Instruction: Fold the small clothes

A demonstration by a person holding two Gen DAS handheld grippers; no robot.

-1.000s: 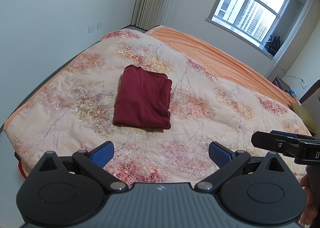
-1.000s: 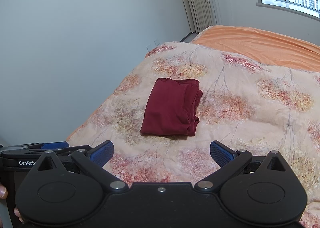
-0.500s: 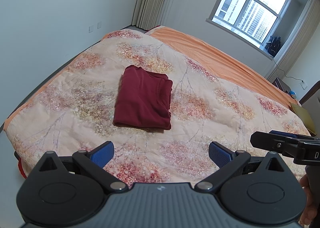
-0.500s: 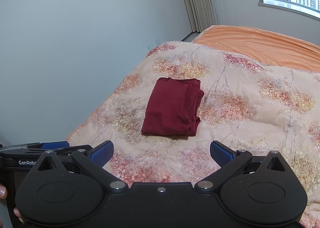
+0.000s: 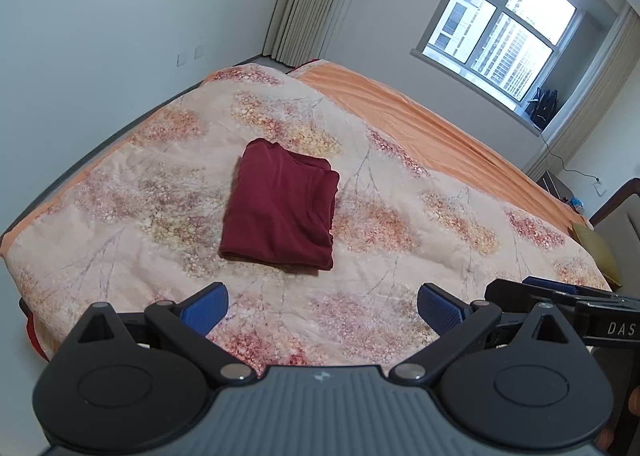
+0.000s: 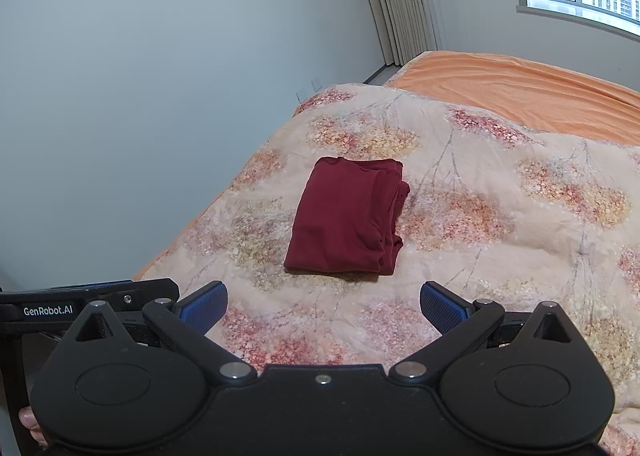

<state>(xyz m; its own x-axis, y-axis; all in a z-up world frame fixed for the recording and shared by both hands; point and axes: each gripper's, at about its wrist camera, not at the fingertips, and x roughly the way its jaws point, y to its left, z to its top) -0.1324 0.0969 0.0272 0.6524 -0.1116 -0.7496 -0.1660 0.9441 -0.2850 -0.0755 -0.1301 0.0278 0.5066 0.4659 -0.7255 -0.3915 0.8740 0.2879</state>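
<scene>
Pale walls, a long curtain [image 5: 308, 0] in the corner and a bright window [image 5: 504, 40] frame a bed [image 5: 460, 144] with an orange sheet, most of it covered by a floral quilt [image 5: 400, 224] in pinks and yellows. No box, basket or other holder shows in either view.

On the quilt lies the dark red garment [image 5: 280, 208], folded into a compact rectangle with a smooth top face. Its stacked layers and loose edges show along the right side [image 6: 394, 224], slightly uneven, and the near edge is a rounded fold. It rests flat, well apart from both tools.

Left tongs [image 5: 320, 308] hang over the near part of the quilt, blue pads spread wide, nothing between them. Right tongs [image 6: 324, 308] are likewise spread and empty, short of the garment.

White lettering "GenRobot.AI" reads on the left tool's side in the right wrist view; "DAS" shows on the right tool in the left wrist view, cut off at the frame edge.
</scene>
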